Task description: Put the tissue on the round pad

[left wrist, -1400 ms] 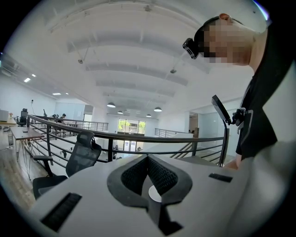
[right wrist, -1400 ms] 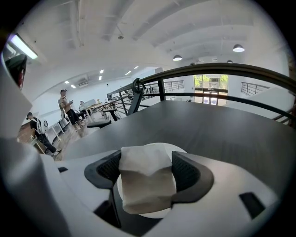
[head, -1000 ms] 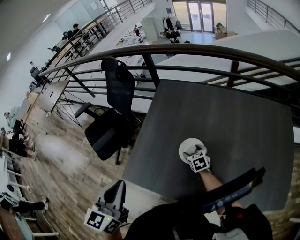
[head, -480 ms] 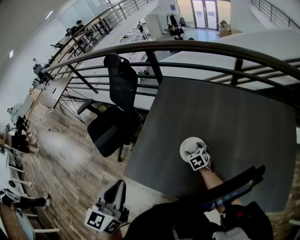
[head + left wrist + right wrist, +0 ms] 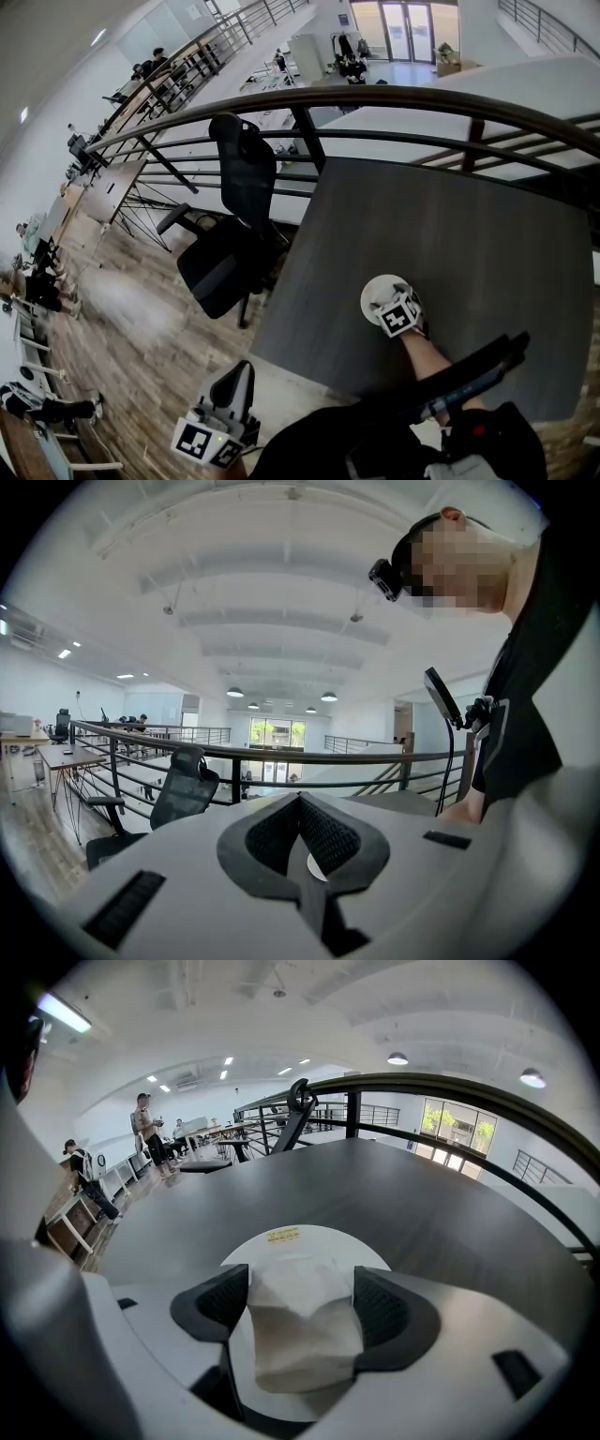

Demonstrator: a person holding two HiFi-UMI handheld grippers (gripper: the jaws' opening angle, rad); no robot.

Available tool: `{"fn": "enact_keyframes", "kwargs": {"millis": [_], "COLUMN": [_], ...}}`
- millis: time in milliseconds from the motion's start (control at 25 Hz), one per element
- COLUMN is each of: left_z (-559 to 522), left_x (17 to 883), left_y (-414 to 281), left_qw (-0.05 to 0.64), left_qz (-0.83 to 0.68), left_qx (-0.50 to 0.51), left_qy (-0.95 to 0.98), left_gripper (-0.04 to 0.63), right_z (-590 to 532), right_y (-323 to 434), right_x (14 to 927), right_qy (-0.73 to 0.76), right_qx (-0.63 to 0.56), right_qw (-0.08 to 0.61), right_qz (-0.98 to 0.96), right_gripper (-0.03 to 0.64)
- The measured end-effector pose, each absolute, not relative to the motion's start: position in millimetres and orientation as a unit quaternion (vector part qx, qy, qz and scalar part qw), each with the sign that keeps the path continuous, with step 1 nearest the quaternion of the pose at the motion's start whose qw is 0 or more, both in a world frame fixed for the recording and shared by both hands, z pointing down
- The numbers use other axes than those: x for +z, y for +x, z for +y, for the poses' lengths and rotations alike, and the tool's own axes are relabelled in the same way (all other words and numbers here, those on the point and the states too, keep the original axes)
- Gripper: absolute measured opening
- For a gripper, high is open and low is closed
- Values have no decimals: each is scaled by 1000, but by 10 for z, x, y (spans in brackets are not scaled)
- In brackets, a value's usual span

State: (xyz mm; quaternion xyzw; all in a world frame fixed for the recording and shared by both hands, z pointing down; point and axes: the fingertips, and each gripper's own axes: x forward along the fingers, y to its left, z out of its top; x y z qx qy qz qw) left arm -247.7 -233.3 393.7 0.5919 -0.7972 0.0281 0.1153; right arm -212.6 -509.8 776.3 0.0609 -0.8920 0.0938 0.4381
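Note:
A crumpled white tissue (image 5: 305, 1321) sits between the pads of my right gripper (image 5: 302, 1312), touching both, so the gripper is shut on it. The tissue hangs directly over the white round pad (image 5: 309, 1239), which carries a small yellow label at its far side. In the head view the right gripper (image 5: 386, 302) covers the near part of the round pad (image 5: 373, 291) on the dark grey table (image 5: 450, 234). My left gripper (image 5: 234, 380) is held low off the table's near left corner, its jaws (image 5: 302, 855) closed together with nothing in them.
A black office chair (image 5: 230, 234) stands against the table's left edge. A dark metal railing (image 5: 422, 98) runs along the far side of the table. The wooden floor (image 5: 122, 319) lies left of the table.
Nothing but a slight shift of the head camera; the right gripper stays over the round pad with the tissue, and the left gripper stays low at the left.

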Motion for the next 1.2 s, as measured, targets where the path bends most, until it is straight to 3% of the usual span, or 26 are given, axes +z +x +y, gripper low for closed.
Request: {"fn": "enact_keyframes", "kwargs": {"millis": [200,640,1040,1200], "left_z": [-2303,-2288,-1780,-1566], "left_x": [3960,4027,3999,4100], "left_y": [-2502,-2575,-2624,-2716], "left_qw": [113,103,91,82], "left_qz": [-795,-763,-735,-722], "left_qx": [24,11,-11,-19], "left_qy": [595,638,672,687], "left_gripper": [3,3,3,3], "right_z": [-5103,-5122,-4562,-4300], "right_y": [-2179,-2302,-2190,-2201], "right_x": [7609,6605,5715,5586], "right_qy": [71,135,170,181], "right_qx": [90,82,76,72], "right_qw": [413,282,175,146], "right_qz": [-903,-946,-967,-970], "right_gripper": [333,332,79,43]}}
